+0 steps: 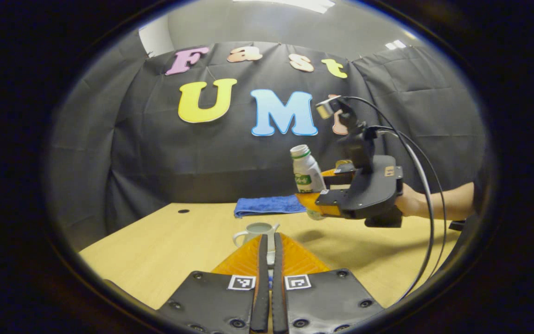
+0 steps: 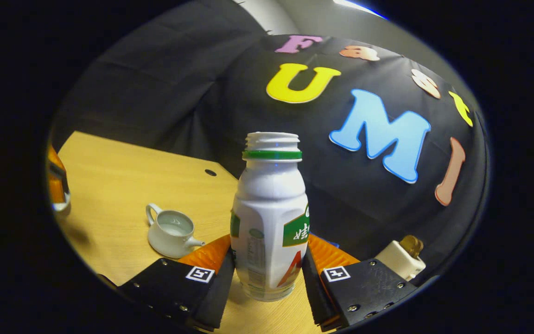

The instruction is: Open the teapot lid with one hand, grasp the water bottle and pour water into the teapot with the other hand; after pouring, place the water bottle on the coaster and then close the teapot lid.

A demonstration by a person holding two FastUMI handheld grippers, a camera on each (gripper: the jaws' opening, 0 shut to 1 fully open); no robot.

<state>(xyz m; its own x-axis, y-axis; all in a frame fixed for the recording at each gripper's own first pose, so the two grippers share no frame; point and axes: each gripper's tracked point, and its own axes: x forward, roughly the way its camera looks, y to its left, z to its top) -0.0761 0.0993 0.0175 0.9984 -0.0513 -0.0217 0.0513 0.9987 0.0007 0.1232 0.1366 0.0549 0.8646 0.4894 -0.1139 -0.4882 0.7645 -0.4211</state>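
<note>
- Two containers show in the left gripper view: a white teapot (image 1: 256, 232) with its lid off stands on the wooden counter (image 1: 155, 250), and a capless white water bottle (image 1: 307, 178) hangs in the air above and to the right of it.
- What the teapot holds cannot be made out from here.
- The left tool (image 1: 269, 248) is clenched, its fingers nearly together just in front of the teapot; something small seems to sit between them, but I cannot tell what.
- The right tool (image 1: 322, 197) grips the bottle, slightly tilted, with a hand (image 1: 410, 204) and bare forearm reaching in from the right.
- A blue cloth (image 1: 269, 205) lies at the counter's far edge, with bare counter between it and the teapot.
- In the right gripper view the right tool (image 2: 269, 271) is clamped on the water bottle (image 2: 270, 222), one finger on each side of its lower body, its threaded mouth open.
- The teapot (image 2: 170, 235) sits lower left, uncovered, its inside pale.
- The counter (image 2: 118, 176) stretches bare to its back edge.
</note>
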